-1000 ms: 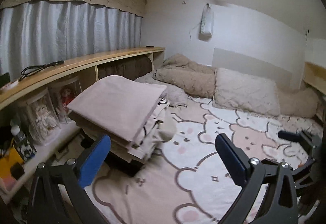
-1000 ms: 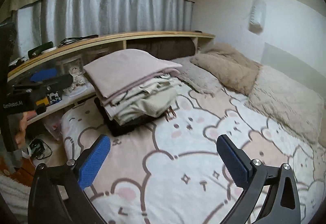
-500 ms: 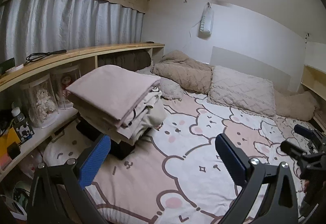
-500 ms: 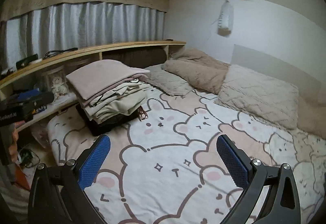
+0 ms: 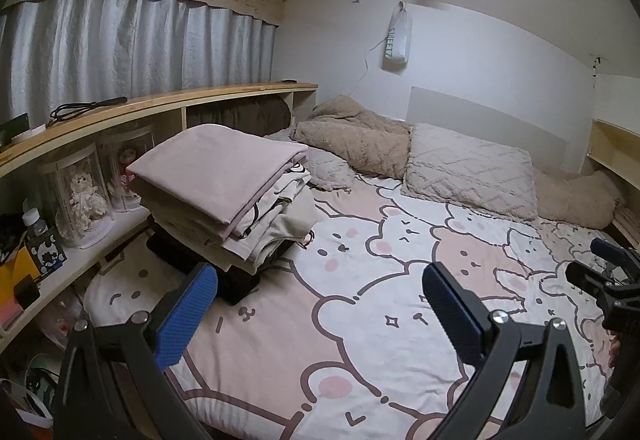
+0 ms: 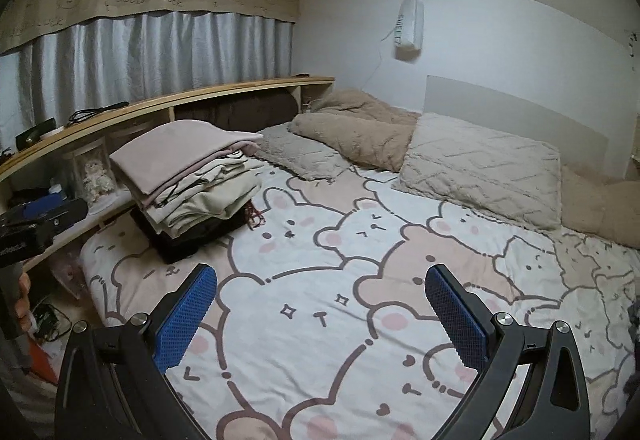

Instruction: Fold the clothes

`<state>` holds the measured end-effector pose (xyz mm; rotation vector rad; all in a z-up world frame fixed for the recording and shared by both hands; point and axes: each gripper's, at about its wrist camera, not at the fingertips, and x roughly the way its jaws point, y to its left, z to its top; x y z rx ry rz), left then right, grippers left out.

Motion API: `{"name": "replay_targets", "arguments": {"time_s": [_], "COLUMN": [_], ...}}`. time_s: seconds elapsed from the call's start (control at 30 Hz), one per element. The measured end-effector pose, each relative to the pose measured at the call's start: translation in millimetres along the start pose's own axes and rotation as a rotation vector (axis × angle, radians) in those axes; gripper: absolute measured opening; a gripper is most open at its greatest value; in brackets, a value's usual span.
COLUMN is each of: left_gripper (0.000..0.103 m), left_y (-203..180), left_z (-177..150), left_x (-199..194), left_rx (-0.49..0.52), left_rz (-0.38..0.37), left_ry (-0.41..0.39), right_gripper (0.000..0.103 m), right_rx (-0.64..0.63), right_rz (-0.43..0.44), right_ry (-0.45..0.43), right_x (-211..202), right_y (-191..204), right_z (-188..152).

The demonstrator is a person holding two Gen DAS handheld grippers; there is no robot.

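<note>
Both grippers spread wide and empty above the bear-print bedspread (image 5: 360, 304).

Left gripper (image 5: 320, 304) hanging over the near part of the bed, blue pads (image 5: 188, 312) far apart, gripping nothing; right gripper (image 6: 320, 308) likewise parted and empty, also seen at the right edge of the left wrist view. Stack of folded clothes (image 5: 224, 192) lying on the bed's left side beside the wooden shelf (image 5: 160, 104), pink piece on top, cream and beige layers beneath, a black one at the bottom; well apart from both sets of fingers. Beige pillow (image 5: 468, 168) and rumpled tan blanket (image 5: 356, 136) at the head of the bed. Doll in a clear case (image 5: 84, 196) on the lower shelf, grey curtain (image 5: 132, 48) above.
</note>
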<state>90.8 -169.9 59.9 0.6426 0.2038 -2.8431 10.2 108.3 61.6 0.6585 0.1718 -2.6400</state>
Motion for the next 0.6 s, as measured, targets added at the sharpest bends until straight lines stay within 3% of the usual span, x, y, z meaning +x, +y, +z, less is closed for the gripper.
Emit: {"name": "replay_targets", "arguments": {"time_s": [0.6], "left_gripper": [0.103], "left_y": [5.3], "left_z": [-1.0], "left_x": [0.0], "left_rx": [-0.014], "left_rz": [0.004], "left_ry": [0.003], "right_gripper": [0.103], "right_rx": [0.006], "right_rz": [-0.019], "right_ry": [0.027], "right_x": [2.7], "right_y": [-3.5], "right_z": [-3.8]}}
